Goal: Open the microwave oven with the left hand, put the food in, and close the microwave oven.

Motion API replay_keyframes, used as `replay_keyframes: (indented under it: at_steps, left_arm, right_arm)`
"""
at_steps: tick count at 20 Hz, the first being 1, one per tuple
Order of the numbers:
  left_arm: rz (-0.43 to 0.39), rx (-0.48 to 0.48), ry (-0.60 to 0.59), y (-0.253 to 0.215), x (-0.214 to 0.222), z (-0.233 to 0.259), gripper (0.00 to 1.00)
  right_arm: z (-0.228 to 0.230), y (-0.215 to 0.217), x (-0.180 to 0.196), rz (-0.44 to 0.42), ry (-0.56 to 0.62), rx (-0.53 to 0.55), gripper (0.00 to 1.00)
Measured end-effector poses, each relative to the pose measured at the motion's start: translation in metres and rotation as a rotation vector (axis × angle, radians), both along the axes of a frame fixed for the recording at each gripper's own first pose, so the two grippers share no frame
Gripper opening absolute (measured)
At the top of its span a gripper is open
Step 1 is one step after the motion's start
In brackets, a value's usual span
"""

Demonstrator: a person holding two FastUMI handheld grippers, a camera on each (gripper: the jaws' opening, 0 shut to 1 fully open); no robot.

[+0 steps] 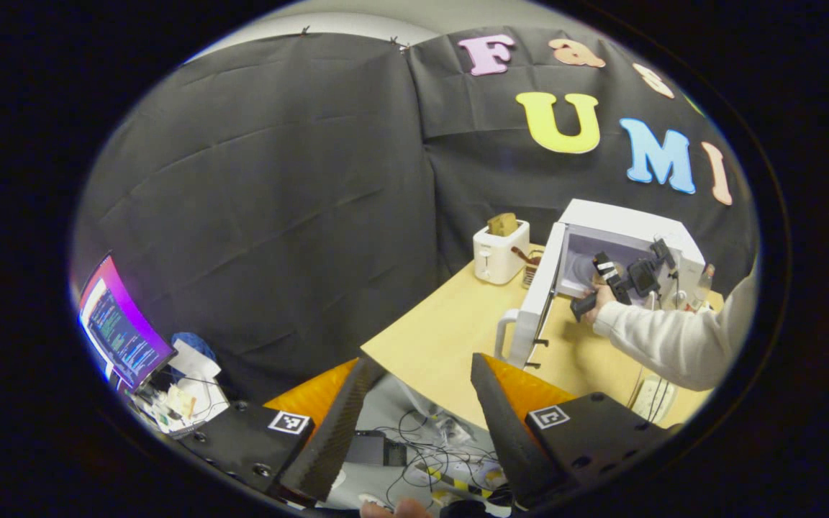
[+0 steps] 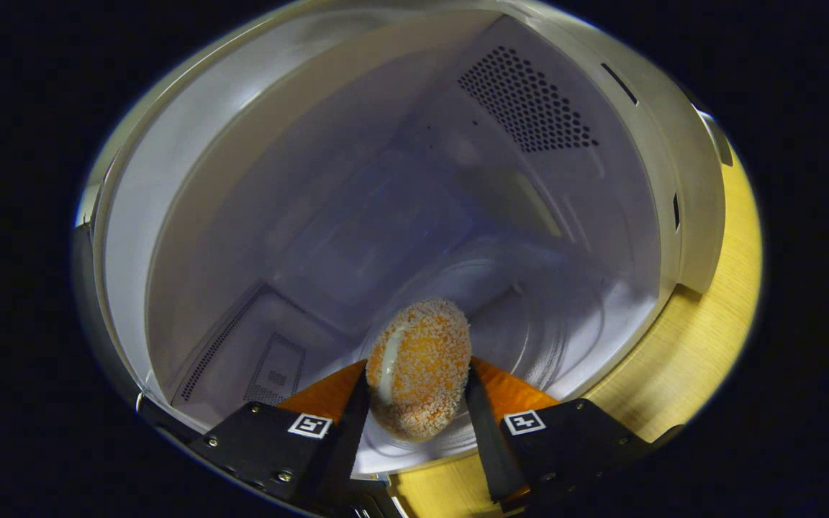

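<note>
Hanging released at lower centre, left tool [image 1: 414,424]; standing open at right, microwave oven [image 1: 623,252]; gripping the breaded food [image 2: 420,367] at lower centre, right tool [image 2: 418,414], reaching inside; next likely lowering onto turntable [image 2: 529,338], releasing

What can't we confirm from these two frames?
- Right gripper view: whether the breaded food touches the glass turntable; the food itself hides its underside.
- Left gripper view: the food and right gripper jaws; too small, half inside the microwave.
- Left gripper view: the toaster slot contents; too small to identify.
- Left gripper view: the table near edge; left gripper covers it.
</note>
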State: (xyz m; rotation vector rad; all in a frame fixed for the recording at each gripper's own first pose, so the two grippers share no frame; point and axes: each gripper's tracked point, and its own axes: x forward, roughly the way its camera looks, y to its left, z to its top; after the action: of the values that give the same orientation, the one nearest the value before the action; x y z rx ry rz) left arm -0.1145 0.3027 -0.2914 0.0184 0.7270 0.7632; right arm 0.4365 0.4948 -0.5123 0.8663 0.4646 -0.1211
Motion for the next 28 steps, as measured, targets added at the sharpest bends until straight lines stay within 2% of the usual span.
replay_keyframes:
  at_steps: [1,3,4,5,6,7,8,10,11,12,14,15,17,18,19,20,21,22,24,25,26,27,28]
  left_arm:
    - [0.007,0.003,0.005,0.000,-0.007,0.003,0.90]
    - [0.015,0.008,0.013,0.001,-0.014,0.004,0.99]
    - [0.020,0.005,0.018,0.001,-0.015,0.003,0.95]
    - [0.024,0.000,0.020,-0.001,-0.017,0.002,0.95]
    - [0.027,-0.005,0.019,-0.004,-0.018,0.002,0.99]
    - [0.028,-0.004,0.015,-0.006,-0.021,0.003,0.95]
    - [0.027,-0.004,0.014,-0.007,-0.022,0.004,0.99]
    - [0.028,0.005,0.017,-0.008,-0.027,0.004,0.99]
    - [0.030,0.007,0.013,-0.009,-0.029,0.005,0.95]
    - [0.031,0.002,0.008,-0.010,-0.029,0.005,0.95]
    - [0.030,-0.004,0.005,-0.013,-0.032,0.004,0.95]
    - [0.028,-0.006,-0.001,-0.016,-0.033,0.003,0.99]
    - [0.026,-0.009,-0.005,-0.018,-0.035,0.002,0.99]
    - [0.023,-0.002,-0.008,-0.018,-0.036,0.003,0.95]
    - [0.019,0.004,-0.011,-0.017,-0.037,0.006,0.99]
    - [0.013,0.008,-0.014,-0.017,-0.037,0.007,0.99]
    - [0.012,0.011,-0.018,-0.018,-0.039,0.007,0.95]
    - [0.011,0.006,-0.024,-0.018,-0.040,0.007,0.95]
    - [0.012,0.004,-0.044,-0.018,-0.044,0.011,0.95]
    - [0.007,0.003,-0.059,-0.019,-0.045,0.012,0.99]
    - [-0.002,0.004,-0.075,-0.018,-0.046,0.014,0.95]
    - [-0.011,0.004,-0.084,-0.018,-0.050,0.015,0.99]
    - [-0.023,0.005,-0.095,-0.016,-0.053,0.017,0.95]
  right_arm:
    - [0.000,0.006,0.004,0.004,-0.011,0.028,0.72]
    - [0.000,0.011,0.007,-0.004,-0.021,0.062,0.75]
    - [0.001,0.011,0.009,-0.013,-0.030,0.070,0.76]
    - [0.001,0.012,0.010,-0.019,-0.033,0.071,0.76]
    - [0.002,0.010,0.011,-0.018,-0.041,0.069,0.76]
    - [0.001,0.010,0.011,-0.021,-0.041,0.066,0.77]
    - [0.001,0.009,0.012,-0.022,-0.041,0.065,0.78]
    - [0.000,0.007,0.009,-0.022,-0.027,0.050,0.78]
    - [0.001,0.006,0.008,-0.021,-0.022,0.046,0.78]
    - [0.004,0.006,0.008,-0.019,-0.025,0.057,0.79]
    - [0.008,0.010,0.007,-0.005,-0.013,0.069,0.92]
    - [0.009,0.010,0.002,0.006,-0.016,0.063,0.98]
    - [0.008,0.008,-0.002,0.022,-0.007,0.047,0.98]
    - [0.011,0.008,-0.005,0.029,-0.011,0.052,0.98]
    - [0.017,0.011,-0.007,0.037,-0.028,0.066,0.98]
    - [0.020,0.009,-0.009,0.042,-0.037,0.060,0.98]
    - [0.022,0.006,-0.012,0.048,-0.044,0.043,0.98]
    - [0.023,0.004,-0.015,0.059,-0.043,0.028,0.98]
    - [0.026,0.004,-0.028,0.098,-0.023,0.016,0.98]
    - [0.028,0.002,-0.036,0.122,-0.015,0.010,0.98]
    - [0.032,0.000,-0.043,0.143,-0.012,0.007,0.98]
    - [0.040,-0.003,-0.054,0.166,-0.015,0.002,0.98]
    - [0.049,-0.008,-0.064,0.181,-0.021,-0.014,0.98]
